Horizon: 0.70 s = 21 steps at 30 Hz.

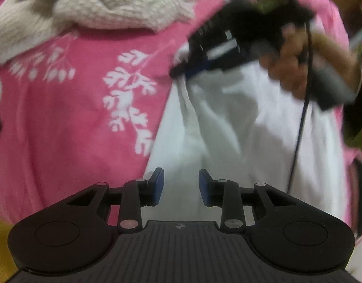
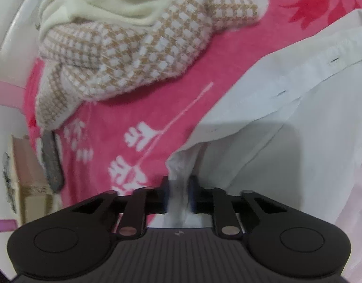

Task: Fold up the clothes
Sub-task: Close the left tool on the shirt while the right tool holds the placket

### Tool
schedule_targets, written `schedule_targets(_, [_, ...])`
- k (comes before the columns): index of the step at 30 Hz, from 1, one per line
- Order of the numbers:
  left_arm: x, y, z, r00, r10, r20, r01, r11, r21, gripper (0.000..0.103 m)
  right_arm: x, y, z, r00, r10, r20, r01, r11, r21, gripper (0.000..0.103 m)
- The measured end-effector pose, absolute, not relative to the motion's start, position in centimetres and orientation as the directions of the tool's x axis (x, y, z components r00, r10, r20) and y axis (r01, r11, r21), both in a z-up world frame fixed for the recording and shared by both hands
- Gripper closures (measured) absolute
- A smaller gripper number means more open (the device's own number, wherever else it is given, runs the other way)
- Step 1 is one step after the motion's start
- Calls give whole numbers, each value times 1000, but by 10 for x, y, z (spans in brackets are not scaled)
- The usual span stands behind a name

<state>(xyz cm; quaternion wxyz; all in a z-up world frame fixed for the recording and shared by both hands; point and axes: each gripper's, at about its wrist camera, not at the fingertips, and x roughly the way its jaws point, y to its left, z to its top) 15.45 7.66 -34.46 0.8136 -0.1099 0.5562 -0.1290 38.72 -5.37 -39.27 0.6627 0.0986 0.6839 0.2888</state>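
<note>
A white button-up shirt (image 1: 228, 129) lies crumpled on a pink blanket. In the left wrist view my left gripper (image 1: 181, 186) hovers over the shirt's left edge. It is open, and its blue pads (image 1: 158, 184) have nothing pinched between them. My right gripper (image 2: 179, 195) is shut on a bunched fold of the white shirt (image 2: 298, 118) at its edge. From the left wrist view, a hand (image 1: 291, 66) holds that right gripper (image 1: 178, 72) at the upper right. Its tips are at the shirt's upper edge.
The pink blanket (image 2: 157, 99) with a white leaf print covers the surface. A beige-and-white knit sweater (image 2: 133, 54) and a cream garment (image 2: 110, 0) are piled at the far side. A grey object (image 2: 51, 162) and a cardboard box (image 2: 22, 165) sit at the left. A black cable (image 1: 301, 118) hangs over the shirt.
</note>
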Motion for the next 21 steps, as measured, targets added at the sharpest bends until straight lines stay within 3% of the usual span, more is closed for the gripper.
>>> schedule_targets(5, [167, 60, -359, 336, -279, -900, 135, 960, -247, 64, 388, -56, -389, -85, 587, -805, -173, 787, 592, 93])
schedule_targets(9, [174, 56, -369, 328, -223, -918, 103, 974, -200, 63, 393, -61, -391, -54, 643, -764, -35, 763, 645, 94])
schedule_targets(14, [175, 55, -374, 335, -191, -923, 75, 982, -176, 64, 394, -58, -398, -56, 682, -729, 8, 731, 682, 94])
schedule_targets(17, [172, 61, -374, 356, -150, -922, 13, 988, -155, 94, 395, -57, -403, -45, 689, -724, 11, 725, 689, 96])
schedule_targets(21, [166, 85, -361, 383, -159, -910, -106, 971, -215, 101, 400, -60, -406, -19, 688, -725, -13, 725, 689, 99])
